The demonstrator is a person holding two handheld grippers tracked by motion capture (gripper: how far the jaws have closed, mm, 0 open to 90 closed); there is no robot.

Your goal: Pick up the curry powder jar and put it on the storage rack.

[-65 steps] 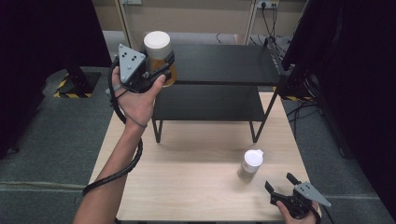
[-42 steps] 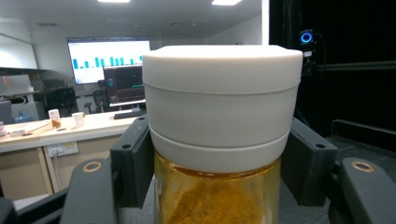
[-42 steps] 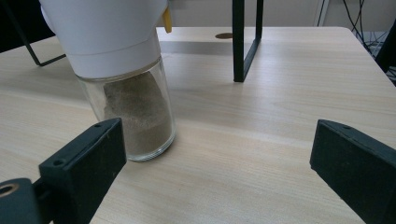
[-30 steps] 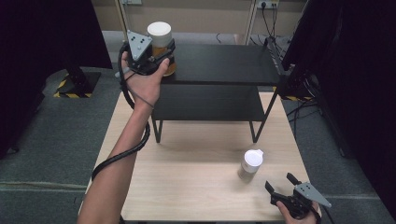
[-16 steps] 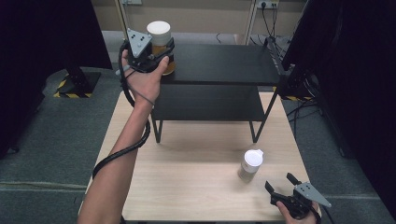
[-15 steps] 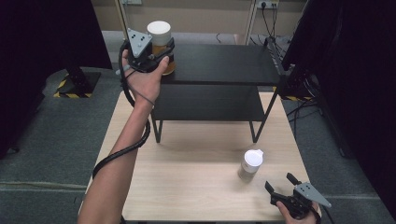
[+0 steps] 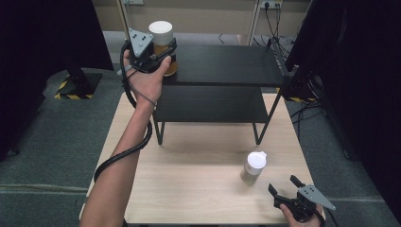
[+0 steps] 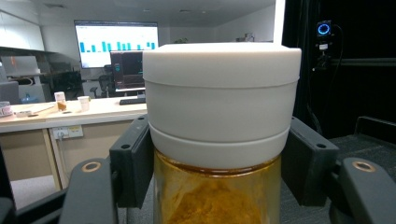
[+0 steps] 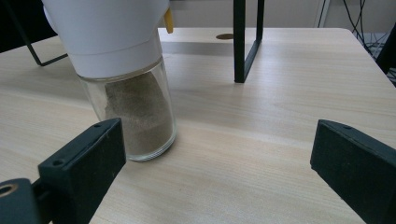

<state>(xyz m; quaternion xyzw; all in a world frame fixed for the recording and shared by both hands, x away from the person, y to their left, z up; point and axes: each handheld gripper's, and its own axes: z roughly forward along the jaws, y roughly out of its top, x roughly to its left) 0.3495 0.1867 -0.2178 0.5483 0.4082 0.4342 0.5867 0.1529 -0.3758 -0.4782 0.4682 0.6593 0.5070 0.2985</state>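
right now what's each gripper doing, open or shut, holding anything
Left gripper: shut on the yellow spice jar, at the rack's top shelf.
Right gripper: open, holding nothing; the brown spice jar stands just ahead on the table.

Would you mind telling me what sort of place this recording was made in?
Most likely an office or lab set up for recording. Behind the jar a wall screen shows bar charts, desks carry a monitor, and a wooden table holds a black two-tier shelf.

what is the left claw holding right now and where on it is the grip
The left claw holds the yellow-powder jar, pads clamped on its sides just below the white lid.
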